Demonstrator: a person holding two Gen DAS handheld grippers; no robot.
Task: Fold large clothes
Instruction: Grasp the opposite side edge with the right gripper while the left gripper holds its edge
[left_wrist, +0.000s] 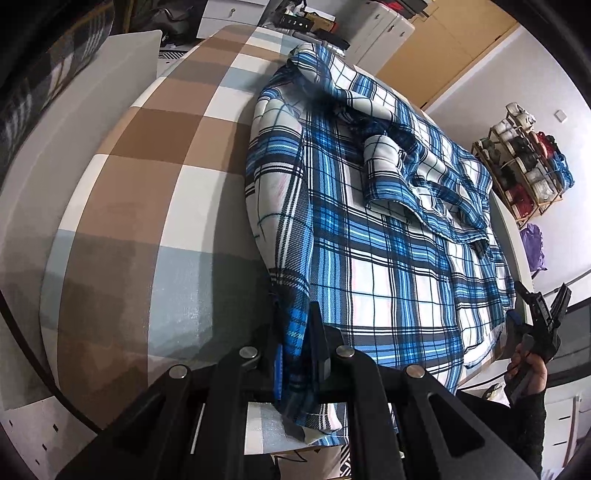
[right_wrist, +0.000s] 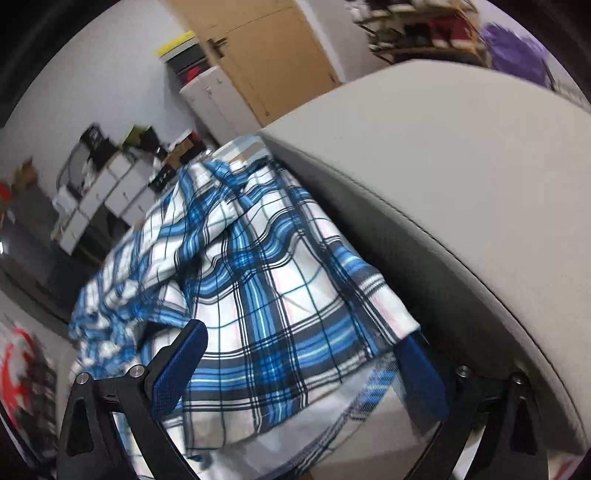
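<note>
Rumpled woven plaid shirt (left_wrist: 373, 236) – checked bedsheet (left_wrist: 155, 155) beneath.

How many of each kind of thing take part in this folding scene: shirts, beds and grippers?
Plaid shirt: 1
Bed: 1
Grippers: 2, the left gripper and the right gripper
Total: 4

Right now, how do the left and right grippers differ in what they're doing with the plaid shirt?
The left gripper is shut, pinching a bunched edge of the plaid shirt; the right gripper stands wide open, with the hem lying between its blue pads but not pinched. The left one's fingers sit close together, while the right one's are spread to either side of the cloth. Both angle downward at the near edge of the same shirt, spread on the checked bed cover.
</note>
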